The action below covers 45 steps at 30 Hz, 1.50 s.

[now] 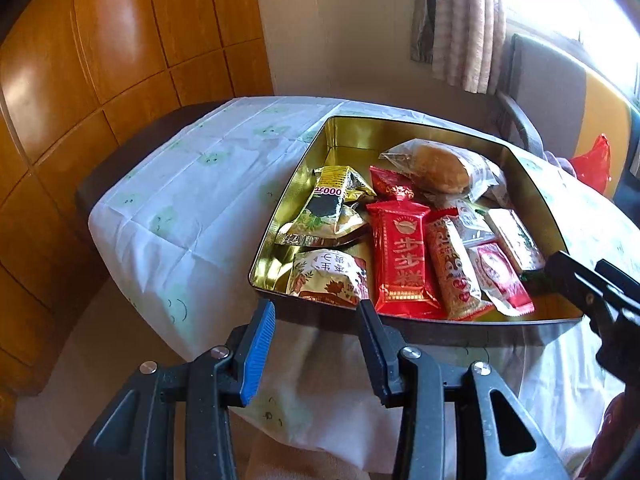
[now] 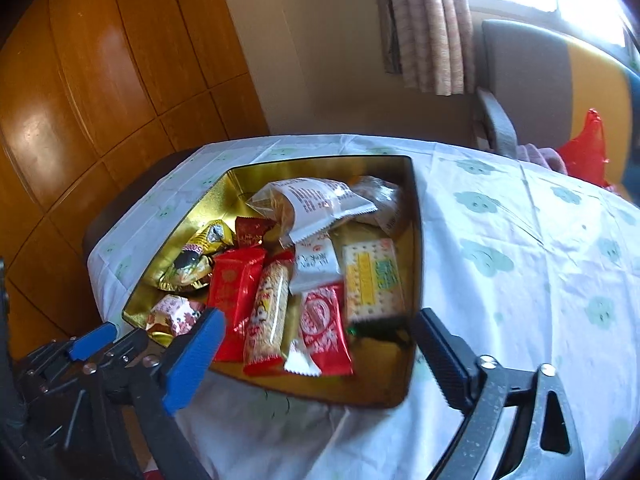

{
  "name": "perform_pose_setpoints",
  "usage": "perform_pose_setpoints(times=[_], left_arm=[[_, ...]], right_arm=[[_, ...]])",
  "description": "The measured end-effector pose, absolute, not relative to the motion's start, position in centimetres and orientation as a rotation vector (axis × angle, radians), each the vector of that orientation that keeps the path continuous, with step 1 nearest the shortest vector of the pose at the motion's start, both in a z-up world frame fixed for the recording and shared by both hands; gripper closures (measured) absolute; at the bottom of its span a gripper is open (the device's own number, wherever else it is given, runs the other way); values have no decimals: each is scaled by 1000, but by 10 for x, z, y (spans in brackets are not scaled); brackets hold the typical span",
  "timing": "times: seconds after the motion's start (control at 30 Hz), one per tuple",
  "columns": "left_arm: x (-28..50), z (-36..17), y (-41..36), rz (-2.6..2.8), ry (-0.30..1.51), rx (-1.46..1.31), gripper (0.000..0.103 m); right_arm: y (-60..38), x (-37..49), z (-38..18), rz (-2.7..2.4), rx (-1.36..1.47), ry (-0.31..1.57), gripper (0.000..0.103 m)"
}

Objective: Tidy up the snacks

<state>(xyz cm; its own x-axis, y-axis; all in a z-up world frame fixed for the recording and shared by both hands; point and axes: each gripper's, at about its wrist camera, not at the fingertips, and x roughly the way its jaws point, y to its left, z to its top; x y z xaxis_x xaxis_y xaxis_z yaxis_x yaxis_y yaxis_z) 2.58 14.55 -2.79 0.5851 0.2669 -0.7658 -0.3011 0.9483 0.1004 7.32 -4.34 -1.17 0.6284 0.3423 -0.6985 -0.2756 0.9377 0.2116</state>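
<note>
A gold-lined tin (image 1: 352,136) packed with wrapped snacks is seen on a table draped in a white cloth with green faces (image 1: 188,184), wooden panelling (image 1: 100,60) closing the far left. At the left of the scene, the left gripper (image 1: 318,308) is held just short of the tin's near rim, its jaws set at a middling gap with nothing between them; directly ahead of it lie a white-and-gold packet (image 1: 328,280) and a large red packet (image 1: 400,260), the latter's long axis running away from the fingers. Further right, the right gripper (image 2: 316,320) is shown with its jaws spread wide and empty, poised over the tin's near edge, where a peanut bar (image 2: 268,312), a red-and-white wafer (image 2: 324,324) and a cracker pack (image 2: 372,280) are ranged lengthwise toward it. The right hand is judged the nearer to those three. No loose snack can be seen outside the tin. To the right of the tin the cloth (image 2: 520,260) lies open, offering room for movement, while the tin's right wall (image 2: 416,240) stands close beside the cracker pack.
</note>
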Motion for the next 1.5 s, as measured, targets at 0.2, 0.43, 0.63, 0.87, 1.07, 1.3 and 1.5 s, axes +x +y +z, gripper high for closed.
perform_pose_setpoints(times=[0.2, 0.43, 0.63, 0.87, 1.07, 1.3, 1.5], left_arm=[[19, -23, 141, 297, 868, -39, 60], [17, -20, 144, 270, 862, -89, 60], [17, -18, 146, 246, 856, -134, 60], [14, -15, 140, 252, 837, -88, 60], [12, -10, 132, 263, 816, -32, 60], [5, -3, 110, 454, 708, 207, 60], [-3, 0, 85, 506, 605, 378, 60]], right_arm=[[-46, 58, -13, 344, 94, 814, 0], [-47, 50, -9, 322, 97, 790, 0], [-44, 45, -3, 316, 74, 754, 0], [-41, 41, 3, 313, 60, 722, 0], [-42, 38, 3, 309, 58, 711, 0], [-56, 34, 0, 267, 64, 694, 0], [-74, 34, -9, 219, 83, 723, 0]])
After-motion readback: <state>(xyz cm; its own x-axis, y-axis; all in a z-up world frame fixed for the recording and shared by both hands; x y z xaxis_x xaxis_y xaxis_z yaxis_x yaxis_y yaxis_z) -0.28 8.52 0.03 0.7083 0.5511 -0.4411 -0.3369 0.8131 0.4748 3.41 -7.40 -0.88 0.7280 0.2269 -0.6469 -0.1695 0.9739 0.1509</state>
